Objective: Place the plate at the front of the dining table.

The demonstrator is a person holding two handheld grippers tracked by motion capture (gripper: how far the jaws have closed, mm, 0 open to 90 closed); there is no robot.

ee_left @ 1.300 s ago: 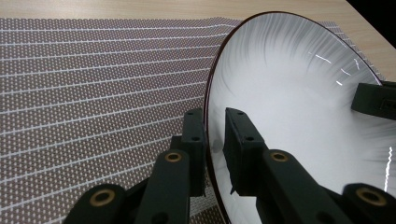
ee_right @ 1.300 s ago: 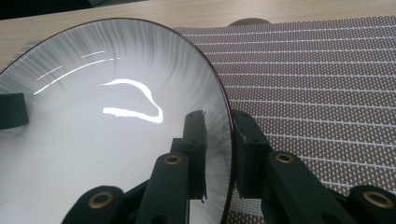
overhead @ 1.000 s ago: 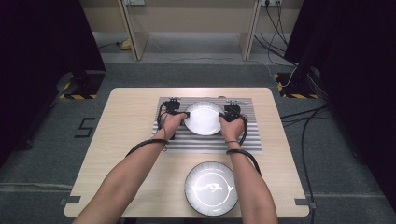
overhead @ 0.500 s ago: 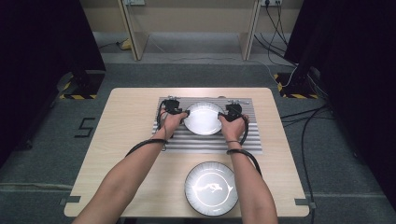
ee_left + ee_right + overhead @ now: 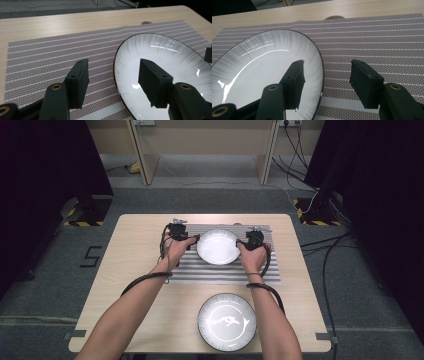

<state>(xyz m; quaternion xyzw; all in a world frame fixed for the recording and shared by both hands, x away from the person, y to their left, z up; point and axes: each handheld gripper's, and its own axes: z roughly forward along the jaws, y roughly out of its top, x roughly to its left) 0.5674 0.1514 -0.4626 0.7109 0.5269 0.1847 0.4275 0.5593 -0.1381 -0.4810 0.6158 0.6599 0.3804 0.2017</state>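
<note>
A white ribbed plate [image 5: 218, 246] with a dark rim lies on the striped placemat [image 5: 220, 270] at the table's far middle. My left gripper [image 5: 193, 241] is at its left rim and my right gripper [image 5: 242, 243] at its right rim. In the left gripper view the plate [image 5: 170, 57] has its rim between the wide jaws of the left gripper [image 5: 113, 75], and no pad touches it. In the right gripper view the right gripper [image 5: 328, 75] straddles the edge of the plate [image 5: 262, 62] the same way. Both pairs of jaws have just been opening, and both grippers are open.
A second, larger plate [image 5: 226, 321] with a dark rim sits near the table's front edge, between the person's forearms. A small tan round bump [image 5: 333, 17] shows at the mat's far edge. Bare wooden tabletop [image 5: 135, 265] flanks the mat.
Both grippers have let go of the plate's rim and their jaws now stand wide. The left hand has lifted a little. The plate stays on the mat.
</note>
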